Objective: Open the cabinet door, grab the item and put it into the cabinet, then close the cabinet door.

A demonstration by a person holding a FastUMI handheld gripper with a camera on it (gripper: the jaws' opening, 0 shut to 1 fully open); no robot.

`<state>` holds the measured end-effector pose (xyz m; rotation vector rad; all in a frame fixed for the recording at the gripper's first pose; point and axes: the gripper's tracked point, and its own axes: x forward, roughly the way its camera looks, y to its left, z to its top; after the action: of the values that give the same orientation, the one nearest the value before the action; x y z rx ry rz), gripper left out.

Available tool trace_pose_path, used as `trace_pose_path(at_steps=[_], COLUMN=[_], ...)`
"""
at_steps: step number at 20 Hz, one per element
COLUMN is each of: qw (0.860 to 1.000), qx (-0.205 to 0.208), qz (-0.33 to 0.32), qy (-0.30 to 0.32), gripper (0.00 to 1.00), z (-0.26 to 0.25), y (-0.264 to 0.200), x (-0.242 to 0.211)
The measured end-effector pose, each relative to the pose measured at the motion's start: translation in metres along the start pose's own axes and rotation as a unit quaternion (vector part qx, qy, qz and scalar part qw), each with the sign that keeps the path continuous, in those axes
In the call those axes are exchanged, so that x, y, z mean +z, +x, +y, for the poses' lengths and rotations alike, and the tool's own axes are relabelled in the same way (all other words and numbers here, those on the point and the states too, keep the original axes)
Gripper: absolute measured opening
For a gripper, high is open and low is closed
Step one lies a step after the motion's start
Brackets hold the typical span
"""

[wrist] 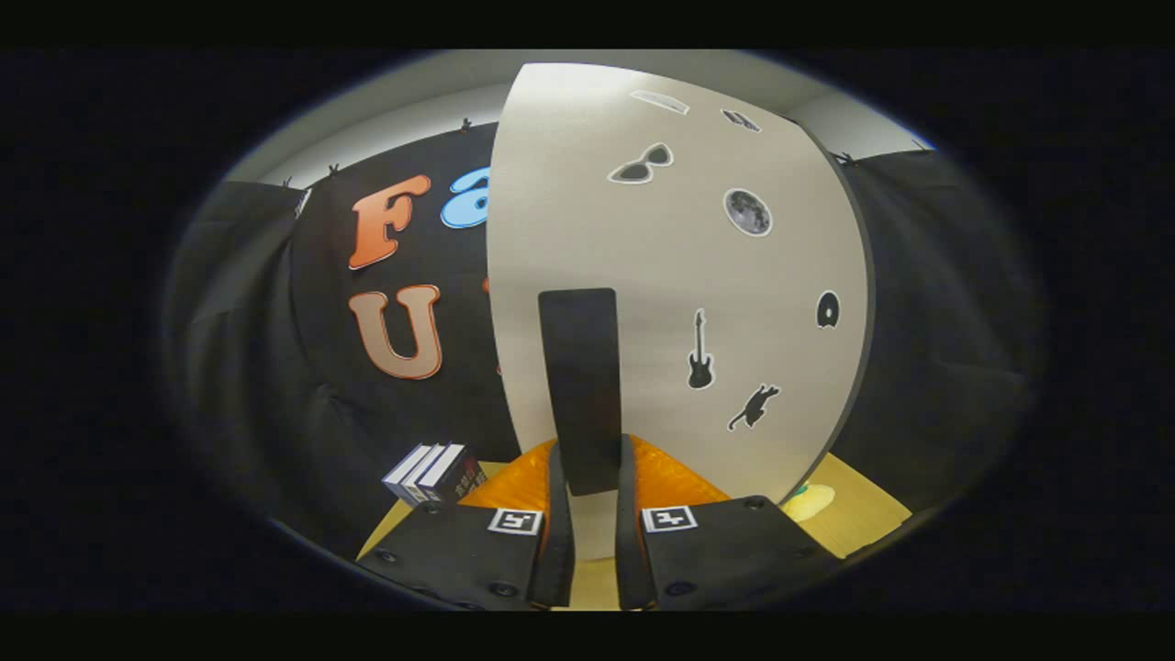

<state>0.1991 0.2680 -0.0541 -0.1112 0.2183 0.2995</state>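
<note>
Between the two black fingers of the gripper (595, 514) stands the tall black rectangular handle (580, 390) of the pale grey cabinet door (679, 275). The handle's lower end drops into the gap between the fingers, and the inner edge of each finger lies right against its sides, so the gripper looks closed to a narrow gap on the handle. Each finger (558, 532) carries a small square black-and-white marker on its upper face, and orange plastic shows behind both fingers.

From the fingers, the door fills the span from 12 o'clock round to 2 o'clock, its flat face turned toward the camera and its dark edge curving down the right side. Black-and-white stickers are scattered across the door: a pair of sunglasses (641, 163) and a round moon (748, 212) high up, a guitar (700, 351) just to the right of the handle, and an animal shape (755, 406) below the guitar at about 2 o'clock.

At 10 o'clock from the fingers, a small stack of dark books with white spines (433, 473) lies on the light wooden table (863, 514), near the black cloth wall. A pale yellow-green object (808, 500) rests on the table at 3 o'clock, beside the door's lower corner; what it is cannot be told.
</note>
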Motion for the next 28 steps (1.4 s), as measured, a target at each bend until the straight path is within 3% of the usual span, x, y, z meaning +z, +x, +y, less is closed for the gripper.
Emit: trace_pose_path(at_steps=[6,9,11,17,22,28], qw=[1.0,1.0,1.0,0.997,0.995,0.992], qx=[-0.006,-0.008,-0.016,-0.059,-0.081,-0.108], qz=[0.003,-0.007,0.0,-0.023,-0.034,-0.041], qy=[0.02,0.002,0.015,-0.035,-0.039,-0.05], gripper=[0.22,0.2,0.19,0.16,0.15,0.13], z=[-0.005,-0.014,-0.009,-0.018,-0.019,-0.051], y=[-0.015,-0.016,-0.018,-0.021,-0.034,-0.068], x=[-0.002,-0.001,-0.003,-0.005,-0.007,-0.012])
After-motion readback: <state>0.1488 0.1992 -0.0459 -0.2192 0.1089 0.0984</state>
